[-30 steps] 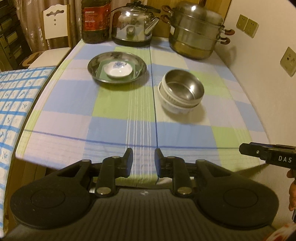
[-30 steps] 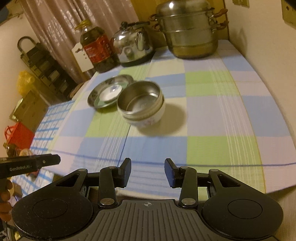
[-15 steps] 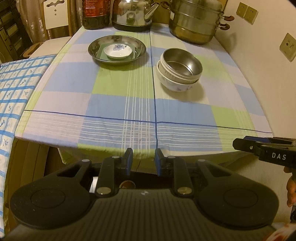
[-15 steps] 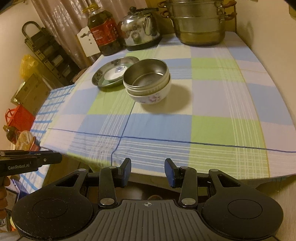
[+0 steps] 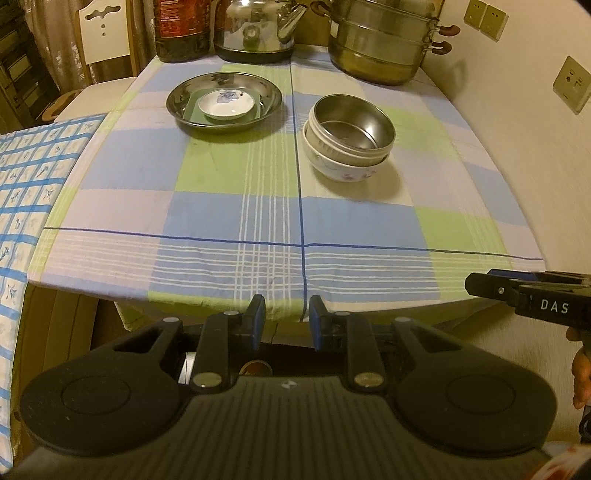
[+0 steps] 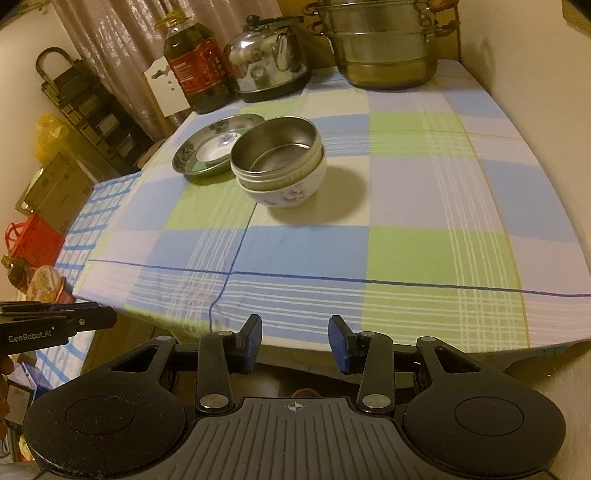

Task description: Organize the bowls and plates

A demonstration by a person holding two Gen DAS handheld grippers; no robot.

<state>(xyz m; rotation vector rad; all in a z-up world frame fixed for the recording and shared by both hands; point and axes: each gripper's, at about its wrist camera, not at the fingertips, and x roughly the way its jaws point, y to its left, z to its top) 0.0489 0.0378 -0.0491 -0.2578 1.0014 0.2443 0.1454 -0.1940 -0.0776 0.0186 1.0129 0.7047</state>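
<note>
A steel bowl [image 5: 352, 129] sits nested in a white flowered bowl [image 5: 343, 170] right of the table's middle; the pair also shows in the right wrist view [image 6: 277, 162]. A steel plate [image 5: 223, 101] at the back left holds a small white dish [image 5: 226, 105] on a green square; it also shows in the right wrist view [image 6: 212, 147]. My left gripper [image 5: 286, 321] is open and empty, off the table's front edge. My right gripper [image 6: 295, 339] is open and empty, also off the front edge.
A checked cloth [image 5: 236, 206] covers the table. An oil bottle [image 6: 197, 70], a kettle [image 6: 267, 64] and a stacked steamer pot [image 6: 384, 44] stand along the back. The wall [image 5: 535, 147] runs along the right. A chair [image 5: 99, 33] and clutter stand at the left.
Both grippers have pulled back from the table toward its front edge and now hang off it. The bowls and plate have not moved.
</note>
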